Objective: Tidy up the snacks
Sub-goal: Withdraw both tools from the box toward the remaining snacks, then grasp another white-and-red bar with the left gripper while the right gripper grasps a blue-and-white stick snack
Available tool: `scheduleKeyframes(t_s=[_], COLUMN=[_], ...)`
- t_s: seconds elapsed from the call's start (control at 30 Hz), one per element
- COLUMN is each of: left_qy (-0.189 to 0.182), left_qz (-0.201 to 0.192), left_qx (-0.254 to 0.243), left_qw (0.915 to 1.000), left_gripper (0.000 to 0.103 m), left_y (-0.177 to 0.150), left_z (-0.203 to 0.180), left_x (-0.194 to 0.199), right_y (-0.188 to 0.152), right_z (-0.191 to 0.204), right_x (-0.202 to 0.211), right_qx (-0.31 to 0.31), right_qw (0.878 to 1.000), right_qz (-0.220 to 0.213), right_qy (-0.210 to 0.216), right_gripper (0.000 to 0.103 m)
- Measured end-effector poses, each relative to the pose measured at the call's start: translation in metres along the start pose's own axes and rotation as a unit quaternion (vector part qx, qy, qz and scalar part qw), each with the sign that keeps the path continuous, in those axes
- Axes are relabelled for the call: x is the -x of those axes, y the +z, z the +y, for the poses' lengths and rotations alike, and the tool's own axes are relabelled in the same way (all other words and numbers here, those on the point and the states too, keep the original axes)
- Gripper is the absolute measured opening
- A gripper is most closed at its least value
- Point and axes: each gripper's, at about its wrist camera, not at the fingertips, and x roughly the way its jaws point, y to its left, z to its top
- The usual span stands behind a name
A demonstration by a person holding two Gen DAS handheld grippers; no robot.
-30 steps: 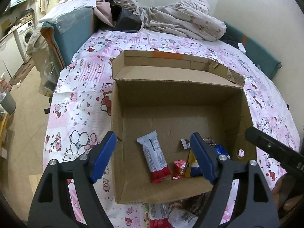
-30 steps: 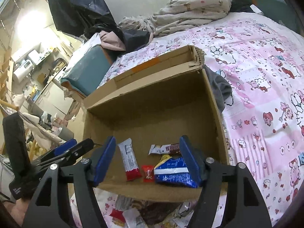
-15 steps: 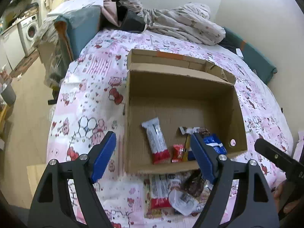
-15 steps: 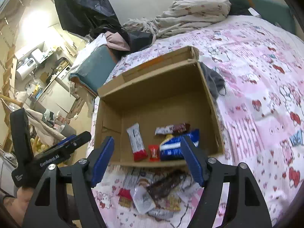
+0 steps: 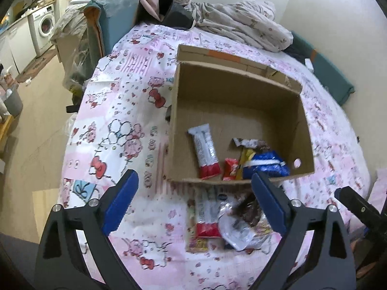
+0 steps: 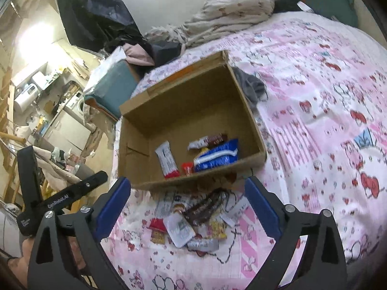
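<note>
An open cardboard box (image 5: 244,96) (image 6: 169,111) stands on a pink patterned bedsheet. Inside lie a white and red bar (image 5: 204,152) (image 6: 167,160), a small red candy (image 5: 229,169) (image 6: 188,168), a blue packet (image 5: 266,165) (image 6: 217,155) and a brown and white bar (image 5: 251,143) (image 6: 208,141). A pile of loose snack wrappers (image 5: 229,222) (image 6: 193,220) lies on the sheet in front of the box. My left gripper (image 5: 193,205) is open and empty above the pile. My right gripper (image 6: 187,207) is open and empty above the pile.
Crumpled bedding (image 5: 239,29) (image 6: 229,14) lies at the head of the bed. A grey cloth (image 6: 251,87) lies by the box's right side. The bed's left edge drops to the floor (image 5: 36,125), with a washing machine (image 5: 46,27) beyond.
Both grippers have pulled back and up from the box. The wrapper pile in front of the box has come into full view. Both stay open and empty.
</note>
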Motion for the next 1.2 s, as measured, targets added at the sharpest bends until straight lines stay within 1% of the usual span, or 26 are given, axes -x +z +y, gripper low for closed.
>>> scheduleKeyframes(t_s=[0.07,0.13,0.2,0.27,0.3,0.33,0.37,0.4,0.5,0.53,0.57,0.63,0.67,0.8,0.87,0.93,0.97,1.0,1.07,1.2], left_qy=[0.012,0.015,0.016,0.018,0.020,0.020,0.016,0.011,0.007,0.005,0.000,-0.006,-0.006,-0.009,0.001,0.000,-0.001,0.000,-0.009,-0.014], left_qz=[0.007,0.019,0.033,0.048,0.056,0.063,0.082,0.096,0.124,0.130,0.143,0.165,0.174,0.200,0.204,0.207,0.207,0.206,0.212,0.216], left_qx=[0.005,0.019,0.041,0.051,0.050,0.049,0.047,0.048,0.044,0.037,0.020,-0.006,-0.018,-0.047,-0.064,-0.076,-0.080,-0.083,-0.080,-0.065], left_qw=[0.9999,0.9995,0.9985,0.9974,0.9969,0.9966,0.9954,0.9942,0.9913,0.9909,0.9896,0.9863,0.9846,0.9786,0.9768,0.9753,0.9751,0.9750,0.9740,0.9742], left_gripper=[0.093,0.093,0.093,0.092,0.089,0.083,0.081,0.075,0.072,0.065,0.061,0.040,0.038,0.038,0.038,0.038,0.035,0.029,0.029,0.029], left_y=[-0.003,-0.004,-0.006,-0.009,-0.011,-0.012,-0.015,-0.017,-0.024,-0.025,-0.027,-0.033,-0.036,-0.046,-0.050,-0.053,-0.053,-0.054,-0.055,-0.059], left_z=[0.004,0.010,0.017,0.022,0.022,0.021,0.019,0.018,0.011,0.006,-0.003,-0.014,-0.018,-0.031,-0.037,-0.040,-0.042,-0.043,-0.042,-0.036], left_x=[-0.003,-0.009,-0.016,-0.024,-0.029,-0.032,-0.041,-0.048,-0.067,-0.074,-0.084,-0.098,-0.103,-0.119,-0.124,-0.126,-0.125,-0.124,-0.121,-0.112], right_y=[-0.003,-0.005,-0.006,-0.006,-0.006,-0.006,-0.005,-0.005,-0.004,-0.004,-0.004,-0.004,-0.004,-0.005,-0.006,-0.005,-0.005,-0.005,-0.004,-0.003], right_z=[-0.005,-0.011,-0.017,-0.020,-0.021,-0.021,-0.021,-0.022,-0.026,-0.027,-0.028,-0.030,-0.031,-0.033,-0.029,-0.027,-0.026,-0.025,-0.024,-0.023], right_x=[-0.003,-0.006,-0.007,-0.007,-0.008,-0.009,-0.010,-0.011,-0.012,-0.012,-0.012,-0.011,-0.011,-0.011,-0.011,-0.012,-0.013,-0.013,-0.014,-0.015], right_qx=[-0.005,-0.020,-0.039,-0.050,-0.051,-0.052,-0.053,-0.056,-0.065,-0.065,-0.066,-0.068,-0.069,-0.072,-0.062,-0.057,-0.054,-0.053,-0.054,-0.061], right_qw=[1.000,1.000,0.999,0.998,0.998,0.998,0.998,0.998,0.998,0.997,0.997,0.997,0.997,0.997,0.997,0.998,0.998,0.998,0.998,0.998], right_qz=[0.010,0.016,0.019,0.017,0.018,0.020,0.020,0.021,0.023,0.023,0.023,0.022,0.022,0.025,0.025,0.026,0.025,0.024,0.025,0.027], right_qy=[-0.010,-0.018,-0.019,-0.018,-0.018,-0.019,-0.018,-0.017,-0.015,-0.016,-0.018,-0.020,-0.021,-0.022,-0.022,-0.021,-0.023,-0.025,-0.021,-0.013], right_gripper=[0.098,0.098,0.098,0.098,0.098,0.098,0.098,0.098,0.098,0.098,0.098,0.098,0.098,0.098,0.098,0.098,0.098,0.098,0.098,0.098])
